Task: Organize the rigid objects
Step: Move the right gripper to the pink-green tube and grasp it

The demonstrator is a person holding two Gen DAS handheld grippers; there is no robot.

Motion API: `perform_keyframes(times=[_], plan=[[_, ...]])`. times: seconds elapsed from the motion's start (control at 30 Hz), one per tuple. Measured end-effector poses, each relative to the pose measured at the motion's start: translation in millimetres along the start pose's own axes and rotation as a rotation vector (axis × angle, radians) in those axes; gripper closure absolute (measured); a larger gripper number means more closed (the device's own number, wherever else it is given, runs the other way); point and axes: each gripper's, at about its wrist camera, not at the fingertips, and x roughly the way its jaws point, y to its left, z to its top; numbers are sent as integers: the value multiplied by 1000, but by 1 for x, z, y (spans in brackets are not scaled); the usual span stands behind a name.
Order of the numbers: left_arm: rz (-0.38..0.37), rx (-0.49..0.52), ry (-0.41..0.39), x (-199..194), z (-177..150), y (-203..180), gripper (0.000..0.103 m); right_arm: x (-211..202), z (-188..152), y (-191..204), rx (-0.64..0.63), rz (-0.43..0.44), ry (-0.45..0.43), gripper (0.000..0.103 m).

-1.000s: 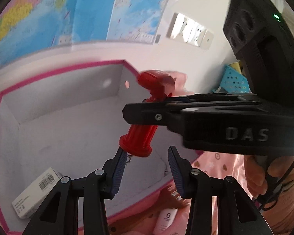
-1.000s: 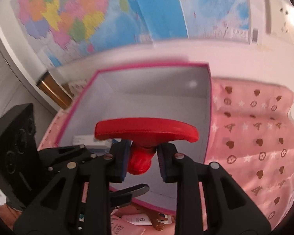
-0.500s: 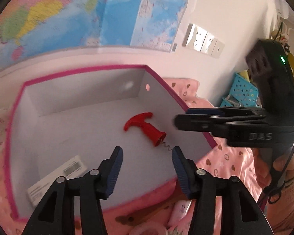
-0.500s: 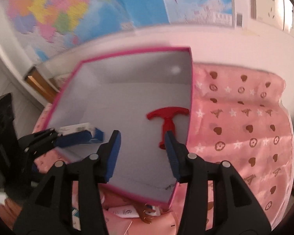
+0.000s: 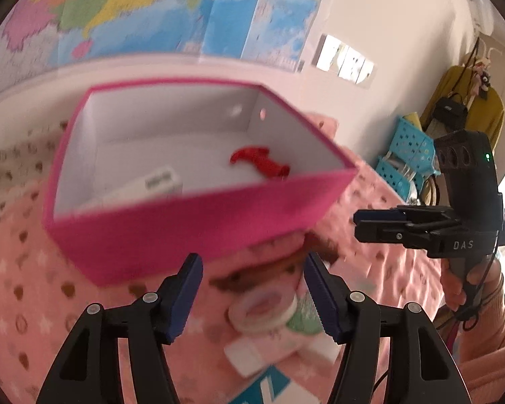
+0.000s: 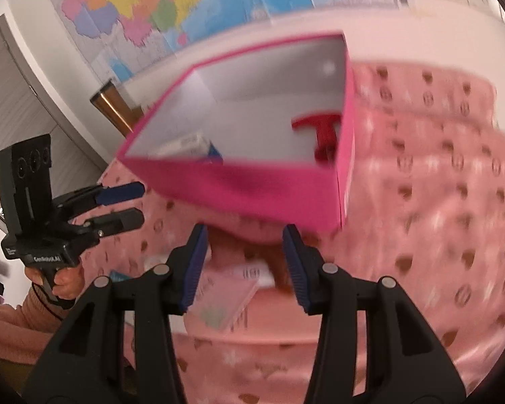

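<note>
- A bright pink cardboard box (image 5: 192,222) with a pale grey inside stood open on a pink cloth (image 6: 437,235) printed with brown hearts and stars.
- A red plastic T-handled corkscrew (image 5: 259,163) lay on the box floor near the right-hand wall, resting free with no tongs on it; in the right wrist view it (image 6: 321,133) sat close against that wall.
- A white carton with a barcode label (image 5: 151,183) lay inside the box too, toward the left, well apart from the corkscrew.
- The left gripper (image 5: 250,294) hung over the cloth in front of the box, its blue-padded jaws opening, with nothing pressed between them.
- Below that gap, blurred, sat a round white roll of tape (image 5: 262,309) among some flat white and green packets.
- The right gripper (image 6: 244,266) also stood in front of the box's near wall, its jaws apart and clamped on nothing.
- Beneath it lay a flat pink packet (image 6: 225,299) on the cloth, too blurred to read.
- Each gripper appeared in the other's view, held by a hand (image 6: 62,277) on its grip.
- A coloured wall map (image 6: 158,3) hung behind the box.
- Turquoise perforated plastic baskets (image 5: 404,155) stood far right in the left wrist view.
</note>
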Motion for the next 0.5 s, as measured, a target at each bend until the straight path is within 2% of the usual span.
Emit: perform_keyframes(times=[0.27, 0.37, 0.5], plan=[[-34, -83, 76, 6, -36, 8, 39, 6, -38, -6, 78, 37, 39, 55], [-12, -78, 88, 6, -43, 6, 39, 6, -43, 0, 70, 40, 33, 55], [-23, -87, 114, 7, -50, 5, 39, 6, -47, 8, 48, 36, 19, 55]])
